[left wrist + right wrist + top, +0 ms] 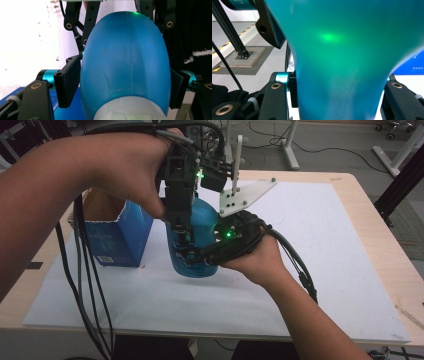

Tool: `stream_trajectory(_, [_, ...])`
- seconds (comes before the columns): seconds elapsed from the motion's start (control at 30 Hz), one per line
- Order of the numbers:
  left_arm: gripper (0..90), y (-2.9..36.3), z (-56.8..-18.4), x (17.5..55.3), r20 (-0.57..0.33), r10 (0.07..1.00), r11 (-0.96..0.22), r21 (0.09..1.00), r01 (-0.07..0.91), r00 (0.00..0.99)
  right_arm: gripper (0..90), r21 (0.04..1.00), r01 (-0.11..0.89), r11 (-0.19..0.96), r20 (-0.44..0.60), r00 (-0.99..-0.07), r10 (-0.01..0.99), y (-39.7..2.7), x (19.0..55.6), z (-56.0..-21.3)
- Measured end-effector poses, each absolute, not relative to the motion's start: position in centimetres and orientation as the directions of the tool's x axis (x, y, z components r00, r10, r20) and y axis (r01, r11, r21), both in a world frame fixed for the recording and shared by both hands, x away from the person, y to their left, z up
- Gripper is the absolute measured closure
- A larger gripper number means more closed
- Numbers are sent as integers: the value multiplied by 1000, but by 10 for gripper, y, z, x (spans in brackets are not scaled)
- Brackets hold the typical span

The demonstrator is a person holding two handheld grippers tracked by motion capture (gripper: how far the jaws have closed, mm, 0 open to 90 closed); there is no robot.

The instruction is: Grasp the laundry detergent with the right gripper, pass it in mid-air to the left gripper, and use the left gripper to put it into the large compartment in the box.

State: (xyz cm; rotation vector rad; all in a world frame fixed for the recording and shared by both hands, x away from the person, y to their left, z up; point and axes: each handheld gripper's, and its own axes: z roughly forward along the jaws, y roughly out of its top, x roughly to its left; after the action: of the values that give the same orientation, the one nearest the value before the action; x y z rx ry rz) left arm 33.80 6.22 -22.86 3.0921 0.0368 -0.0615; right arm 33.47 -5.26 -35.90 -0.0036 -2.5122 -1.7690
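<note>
Both my grippers on the blue bottle

My right gripper (200, 256) pinches the blue bottle (196, 240) low, upright mid-surface beside the blue carton (116, 236) at left; my left gripper (181, 227) has jaws seemingly touching its sides from above.

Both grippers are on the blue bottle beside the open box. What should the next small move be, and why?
Probably lift the blue bottle slightly. The right gripper clamps it low, the left gripper pinches it from above, and it stands next to the blue box, seemingly just taken out.

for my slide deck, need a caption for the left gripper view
Left gripper closing its black jaws around a blue plastic bottle.
</note>
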Motion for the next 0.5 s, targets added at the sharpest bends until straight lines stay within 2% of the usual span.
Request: stream_trajectory(0.5, [310,61,-229,338,-51,13,-999,38,15,999,469,942,44,333,60,-998,-37,-52,335,-361])
